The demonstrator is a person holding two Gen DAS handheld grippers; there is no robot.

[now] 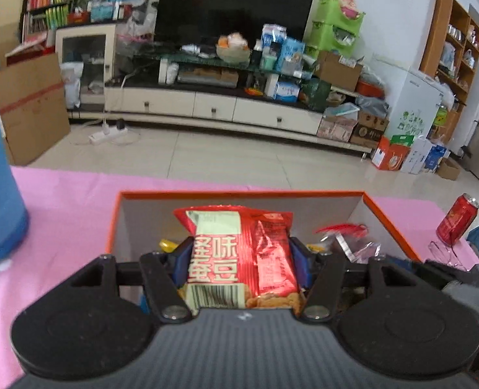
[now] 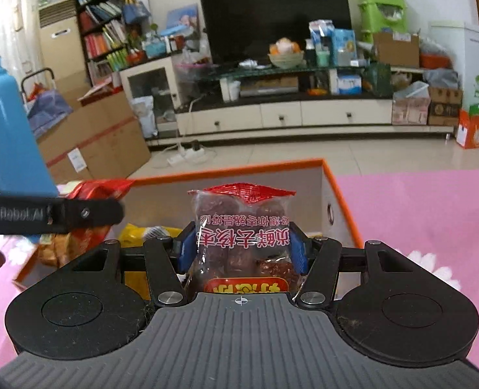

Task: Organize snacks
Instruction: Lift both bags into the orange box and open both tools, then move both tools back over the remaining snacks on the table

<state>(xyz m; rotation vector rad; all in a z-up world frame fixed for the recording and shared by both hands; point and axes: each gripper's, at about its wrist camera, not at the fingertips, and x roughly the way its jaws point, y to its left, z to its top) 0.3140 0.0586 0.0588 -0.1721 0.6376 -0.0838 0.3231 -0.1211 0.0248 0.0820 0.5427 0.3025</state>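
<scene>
Snacks are in both grips at once, each held over the orange-rimmed box (image 1: pixel 388 220) that sits on the pink table (image 1: pixel 61 201). From the left wrist, the left gripper (image 1: pixel 244 259) pinches a red foil packet (image 1: pixel 239 249) by its two side edges, blue fingers (image 1: pixel 299 259) pressed into the wrapper so the bag stands upright and its sealed top clears the box wall; that edge grip probably keeps the contents from being crushed. More wrapped snacks (image 1: pixel 346 240) lie inside the box to the right, and a red can (image 1: pixel 458 218) stands apart on the table. From the right wrist, the right gripper (image 2: pixel 241 249) clamps a clear bag of dark dried fruit (image 2: pixel 242 236) the same way, upright above the box's near right corner (image 2: pixel 336 194). A yellow packet (image 2: pixel 135 233) below is blurred, so what it holds I cannot tell.
</scene>
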